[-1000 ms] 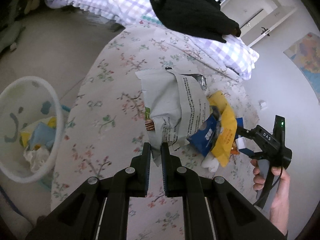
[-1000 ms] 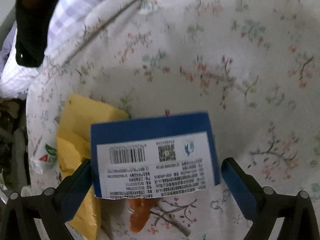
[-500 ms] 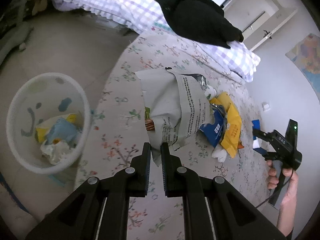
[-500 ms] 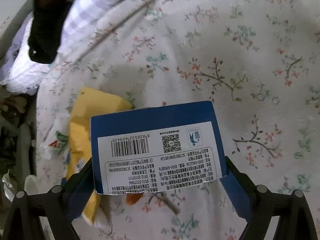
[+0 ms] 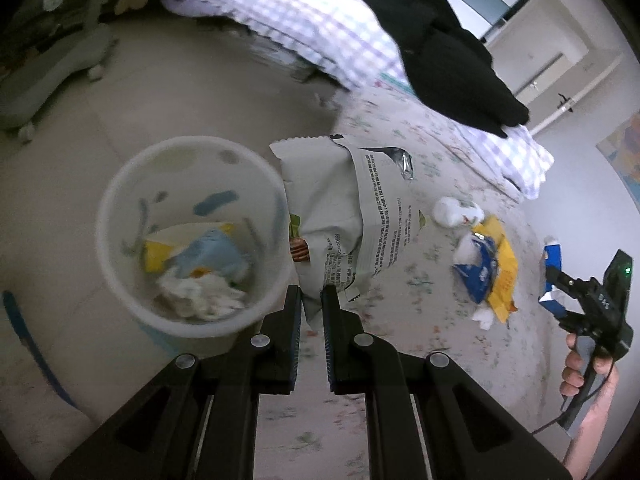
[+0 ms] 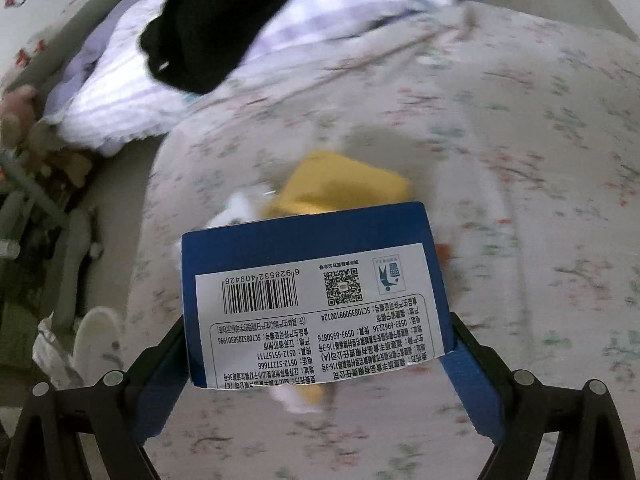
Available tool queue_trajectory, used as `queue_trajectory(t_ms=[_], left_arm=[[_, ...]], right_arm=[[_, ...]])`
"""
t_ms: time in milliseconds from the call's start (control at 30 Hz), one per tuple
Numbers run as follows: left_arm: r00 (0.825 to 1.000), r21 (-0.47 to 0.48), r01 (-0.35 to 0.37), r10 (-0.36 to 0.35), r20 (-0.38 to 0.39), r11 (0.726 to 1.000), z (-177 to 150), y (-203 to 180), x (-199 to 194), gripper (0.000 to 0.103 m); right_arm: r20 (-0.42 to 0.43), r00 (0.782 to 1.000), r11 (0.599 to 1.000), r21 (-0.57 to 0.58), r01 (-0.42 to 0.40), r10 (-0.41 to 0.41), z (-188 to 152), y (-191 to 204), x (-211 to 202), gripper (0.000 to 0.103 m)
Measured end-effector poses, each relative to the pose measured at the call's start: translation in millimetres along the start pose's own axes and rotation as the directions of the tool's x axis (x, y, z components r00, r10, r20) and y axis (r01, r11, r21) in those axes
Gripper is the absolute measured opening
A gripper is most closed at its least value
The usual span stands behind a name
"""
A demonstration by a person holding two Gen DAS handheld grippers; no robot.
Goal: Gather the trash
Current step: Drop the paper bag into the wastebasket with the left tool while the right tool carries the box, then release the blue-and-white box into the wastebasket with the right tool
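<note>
My left gripper (image 5: 311, 298) is shut on a large grey-white snack bag (image 5: 344, 216) and holds it in the air beside the rim of a white bin (image 5: 120, 208) on the floor; the bin holds yellow, blue and white trash. My right gripper (image 6: 318, 354) is shut on a blue carton (image 6: 312, 280) with a white barcode label, held above the floral bed. It also shows in the left wrist view (image 5: 554, 280) at the far right. A yellow wrapper (image 5: 502, 268), a blue packet (image 5: 478, 272) and crumpled white tissue (image 5: 456, 210) lie on the bed.
A floral bedsheet (image 5: 400, 360) covers the bed. A checked quilt (image 5: 300, 28) with a black garment (image 5: 448, 64) on it lies at the far end. A grey wheeled base (image 5: 44, 76) stands on the floor beyond the bin.
My left gripper has carried the snack bag left, off the bed and toward the bin. My right gripper has lifted the blue carton up and away from the yellow wrapper.
</note>
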State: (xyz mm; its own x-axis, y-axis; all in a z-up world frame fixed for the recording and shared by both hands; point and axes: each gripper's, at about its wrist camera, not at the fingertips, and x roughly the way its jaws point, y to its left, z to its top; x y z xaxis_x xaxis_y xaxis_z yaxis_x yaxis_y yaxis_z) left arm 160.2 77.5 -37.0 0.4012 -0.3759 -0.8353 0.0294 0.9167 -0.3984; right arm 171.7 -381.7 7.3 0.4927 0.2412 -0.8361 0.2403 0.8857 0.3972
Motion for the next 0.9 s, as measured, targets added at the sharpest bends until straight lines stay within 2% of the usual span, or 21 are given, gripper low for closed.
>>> queue_trajectory(t_ms=[467,500,567,600,633,733,900], left_arm=[[0.996,-0.079,-0.085,0.087,0.021,0.993,3,72,-8,0.012],[0.995,-0.076,-0.102,0.104,0.014,0.992,3,75,-6,0.017],[0.987,-0.06,-0.159,0.158,-0.02,0.985,4,80,1,0.046],[0.983,-0.059,-0.185,0.183,-0.026,0.981,4,82,2,0.073],[0.975,-0.058,-0.223,0.222,-0.021,0.973,3,85,1,0.086],[0.962,-0.052,-0.271,0.272,0.007,0.961,1,93,-9,0.088],[0.949,-0.074,-0.313,0.315,0.018,0.947,-3,114,-27,0.088]], right_arm=[[-0.076,0.994,0.984,-0.155,-0.085,0.074,-21,119,55,0.096],[-0.085,0.993,0.981,-0.168,-0.094,0.08,-24,130,61,0.096],[-0.095,0.992,0.977,-0.189,-0.103,0.086,-29,145,69,0.096],[-0.101,0.991,0.974,-0.198,-0.108,0.089,-32,152,73,0.096],[-0.106,0.99,0.972,-0.204,-0.113,0.093,-35,159,77,0.096],[-0.12,0.988,0.967,-0.223,-0.121,0.096,-41,178,90,0.096],[-0.144,0.986,0.962,-0.245,-0.12,0.086,-52,199,110,0.097]])
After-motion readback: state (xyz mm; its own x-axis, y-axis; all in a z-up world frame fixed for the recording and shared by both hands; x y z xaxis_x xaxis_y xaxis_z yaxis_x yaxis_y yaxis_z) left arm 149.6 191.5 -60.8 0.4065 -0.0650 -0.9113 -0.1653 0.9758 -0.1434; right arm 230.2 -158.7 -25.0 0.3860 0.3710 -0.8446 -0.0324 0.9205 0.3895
